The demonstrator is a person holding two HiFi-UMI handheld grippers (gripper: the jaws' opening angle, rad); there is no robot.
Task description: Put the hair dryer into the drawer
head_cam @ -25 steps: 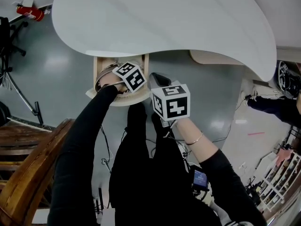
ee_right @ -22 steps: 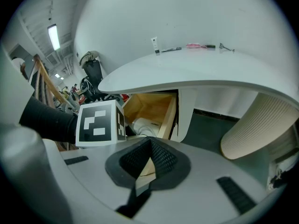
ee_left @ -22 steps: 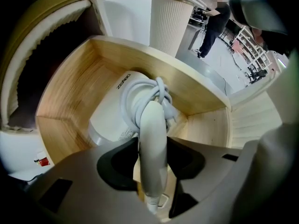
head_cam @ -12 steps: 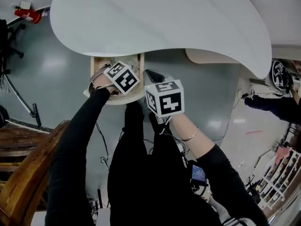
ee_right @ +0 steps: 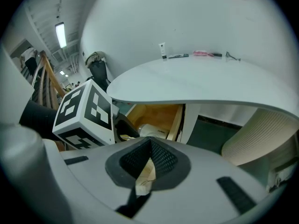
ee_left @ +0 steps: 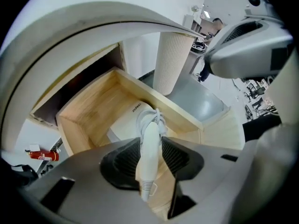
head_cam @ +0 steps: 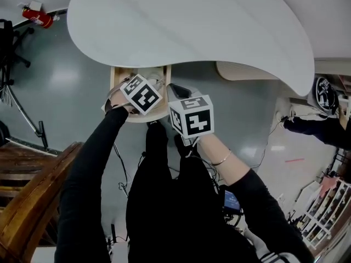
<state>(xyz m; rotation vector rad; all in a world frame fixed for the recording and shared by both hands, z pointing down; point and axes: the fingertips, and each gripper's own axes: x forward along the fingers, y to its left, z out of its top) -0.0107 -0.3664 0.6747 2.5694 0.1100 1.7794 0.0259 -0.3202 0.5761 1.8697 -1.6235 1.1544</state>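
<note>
A white hair dryer (ee_left: 140, 118) lies inside the open wooden drawer (ee_left: 91, 101) under the tabletop, its cord wound round the handle. My left gripper (ee_left: 149, 141) hangs over the drawer, pointing steeply down. The dryer's handle shows in the gap between its jaws, which are closing, and the pads do not press on it. In the head view its marker cube (head_cam: 141, 93) covers the drawer's front. My right gripper (ee_right: 150, 143) is held just right of the drawer with its pads meeting and nothing in them; its cube (head_cam: 190, 116) is beside the left one. The dryer's body (ee_right: 152, 130) shows in the drawer (ee_right: 159, 113).
The white curved tabletop (head_cam: 192, 21) overhangs the drawer, and a ribbed cream pedestal (ee_left: 172, 59) stands right of it. Small toiletries (ee_right: 196, 55) lie on the tabletop. A wooden stair rail (head_cam: 33, 190) is at the left, a red extinguisher (head_cam: 37, 18) on the far floor.
The left gripper's cube has shifted a little left and lifted away from the drawer. The right gripper's cube has drifted slightly left with it.
</note>
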